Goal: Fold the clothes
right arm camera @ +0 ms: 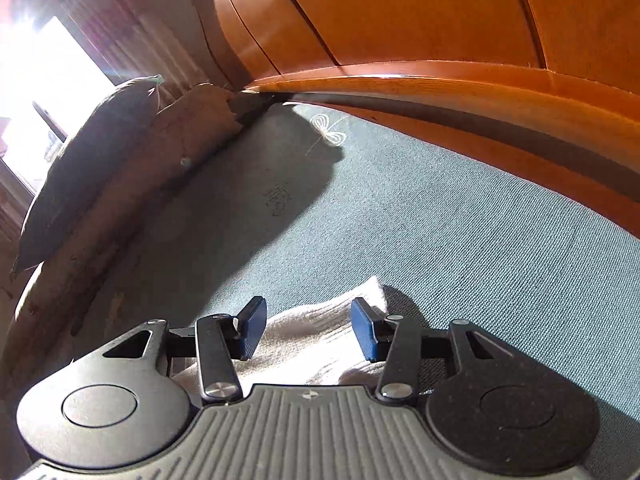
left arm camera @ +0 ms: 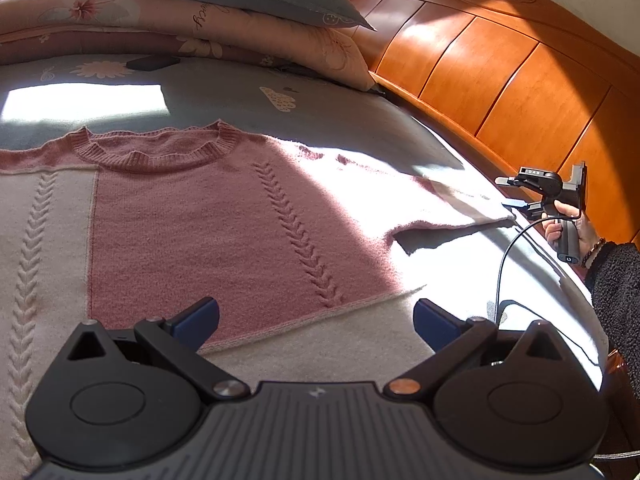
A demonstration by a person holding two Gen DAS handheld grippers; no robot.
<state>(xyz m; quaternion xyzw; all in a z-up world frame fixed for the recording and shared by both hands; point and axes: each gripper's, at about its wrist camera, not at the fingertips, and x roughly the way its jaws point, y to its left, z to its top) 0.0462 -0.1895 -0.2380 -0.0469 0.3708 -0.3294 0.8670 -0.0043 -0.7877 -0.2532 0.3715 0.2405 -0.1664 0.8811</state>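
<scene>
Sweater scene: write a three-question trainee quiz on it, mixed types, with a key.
1. True or false: the sweater lies spread flat on the bed.
2. Which garment part lies between the open jaws of the right gripper?
A. the collar
B. the sleeve end
C. the hem
3. Fill in: the left gripper is ____, holding nothing.

Key:
1. True.
2. B; the pads do not press on the pale knit.
3. Open; it hovers over the hem.
</scene>
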